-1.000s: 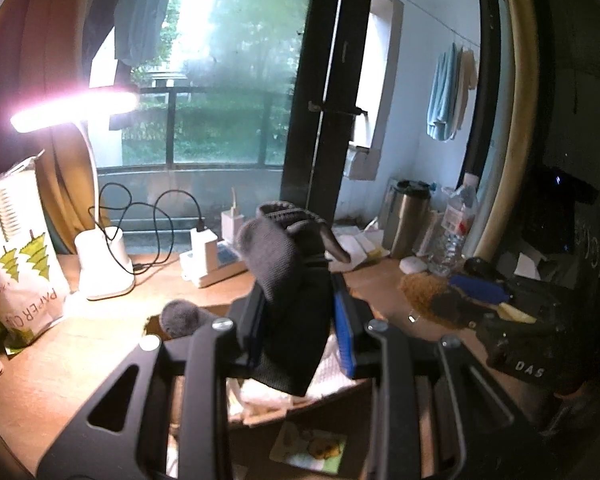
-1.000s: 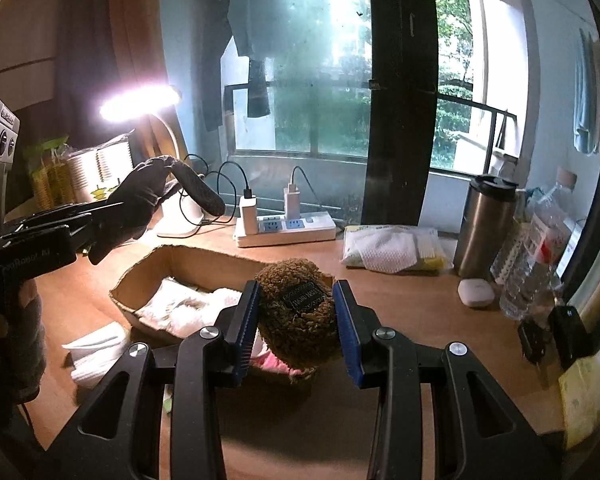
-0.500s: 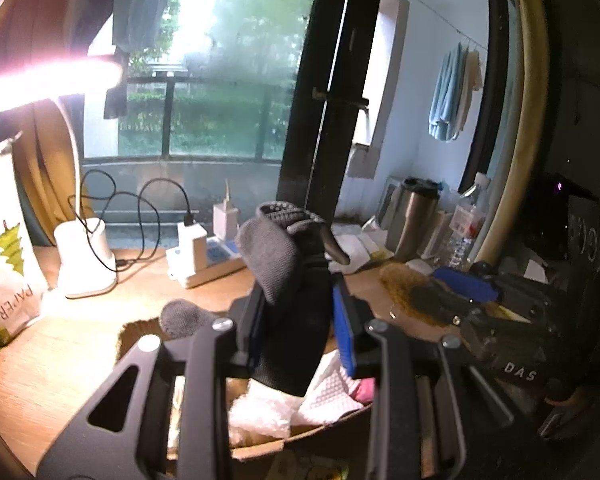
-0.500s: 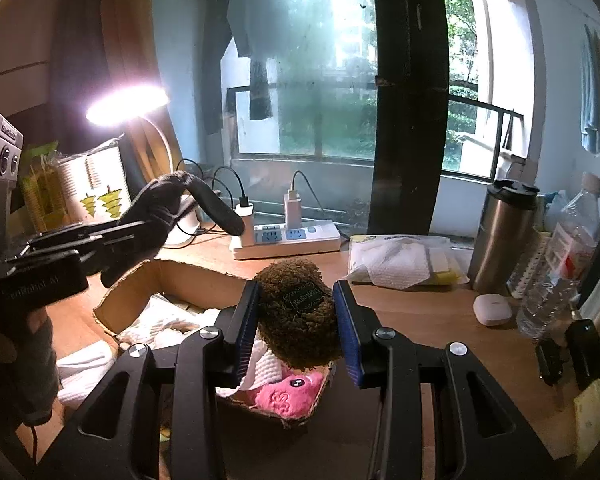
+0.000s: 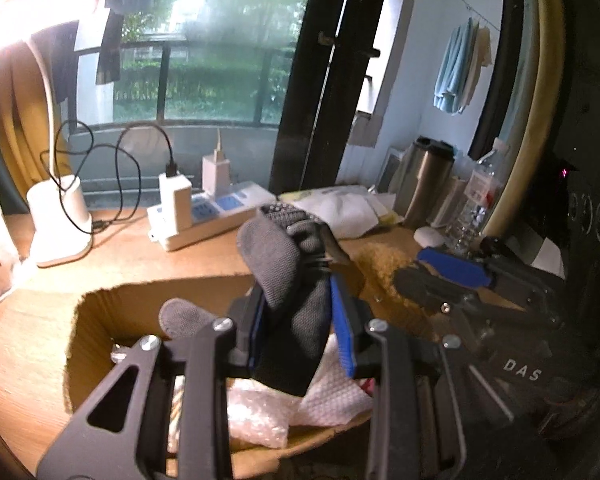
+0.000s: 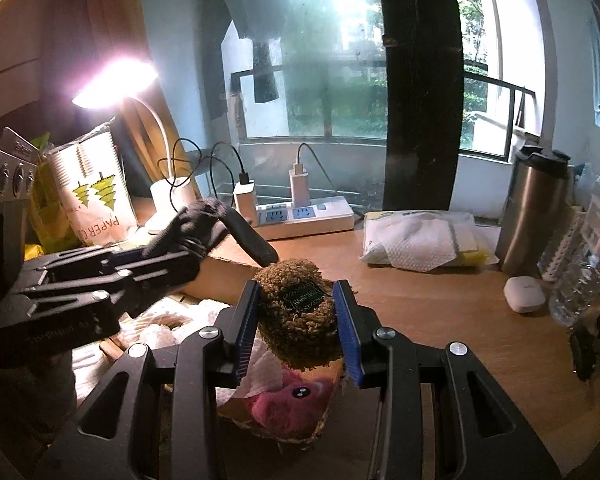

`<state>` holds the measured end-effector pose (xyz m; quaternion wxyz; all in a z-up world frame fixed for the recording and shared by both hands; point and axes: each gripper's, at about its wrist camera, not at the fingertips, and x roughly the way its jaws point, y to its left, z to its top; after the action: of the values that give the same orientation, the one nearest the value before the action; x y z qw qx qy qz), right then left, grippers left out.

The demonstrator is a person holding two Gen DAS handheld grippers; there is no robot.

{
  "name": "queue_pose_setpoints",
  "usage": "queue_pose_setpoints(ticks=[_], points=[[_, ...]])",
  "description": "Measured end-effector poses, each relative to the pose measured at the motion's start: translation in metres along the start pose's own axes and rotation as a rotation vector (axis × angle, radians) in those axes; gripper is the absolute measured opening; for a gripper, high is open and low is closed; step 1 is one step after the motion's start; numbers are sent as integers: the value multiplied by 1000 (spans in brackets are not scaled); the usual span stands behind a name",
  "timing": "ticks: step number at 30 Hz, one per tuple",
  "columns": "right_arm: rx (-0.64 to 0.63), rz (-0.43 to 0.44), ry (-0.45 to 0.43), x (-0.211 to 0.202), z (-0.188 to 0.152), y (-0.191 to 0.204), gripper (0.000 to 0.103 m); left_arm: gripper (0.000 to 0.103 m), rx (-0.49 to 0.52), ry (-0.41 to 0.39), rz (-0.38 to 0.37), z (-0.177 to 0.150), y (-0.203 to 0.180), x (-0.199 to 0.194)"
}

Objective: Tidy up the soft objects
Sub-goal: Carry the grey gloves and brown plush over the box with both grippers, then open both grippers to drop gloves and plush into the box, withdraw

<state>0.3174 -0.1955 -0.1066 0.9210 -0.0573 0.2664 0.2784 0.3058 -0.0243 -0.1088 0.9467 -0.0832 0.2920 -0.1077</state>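
My left gripper [image 5: 302, 322] is shut on a dark grey knit glove [image 5: 288, 276], whose fingers flop over the pads. It hangs over an open cardboard box [image 5: 100, 300] that holds white paper towel [image 5: 332, 396] and bubble wrap [image 5: 256, 416]. My right gripper [image 6: 296, 316] is shut on a brown fuzzy soft item [image 6: 300, 312] with a dark label, just above the box's near corner. Under it lies a pink plush toy [image 6: 288, 400]. In the right wrist view the left gripper [image 6: 168, 258] with the glove [image 6: 208, 224] sits at the left, over the box.
On the wooden desk [image 6: 440, 304] stand a lit lamp [image 5: 58, 220], a power strip with chargers [image 6: 304, 216], a pack of wipes [image 6: 420, 240], a steel tumbler [image 6: 534, 208], a water bottle [image 6: 588, 248] and a small white case [image 6: 524, 288]. A paper bag [image 6: 96, 192] stands at left.
Both grippers have moved forward and down toward the cardboard box with their loads still gripped. The box interior and the pink plush have come into view beneath them.
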Motion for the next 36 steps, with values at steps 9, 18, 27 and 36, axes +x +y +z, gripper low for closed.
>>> queue_pose_setpoints(ticks=[9, 18, 27, 36], points=[[24, 30, 34, 20, -9, -2, 40, 30, -2, 126, 12, -15, -3, 26], [57, 64, 61, 32, -13, -9, 44, 32, -1, 206, 21, -22, -6, 38], [73, 56, 40, 23, -9, -10, 51, 51, 17, 231, 9, -24, -9, 30], [76, 27, 22, 5, -7, -10, 51, 58, 1, 183, 16, -19, -6, 10]])
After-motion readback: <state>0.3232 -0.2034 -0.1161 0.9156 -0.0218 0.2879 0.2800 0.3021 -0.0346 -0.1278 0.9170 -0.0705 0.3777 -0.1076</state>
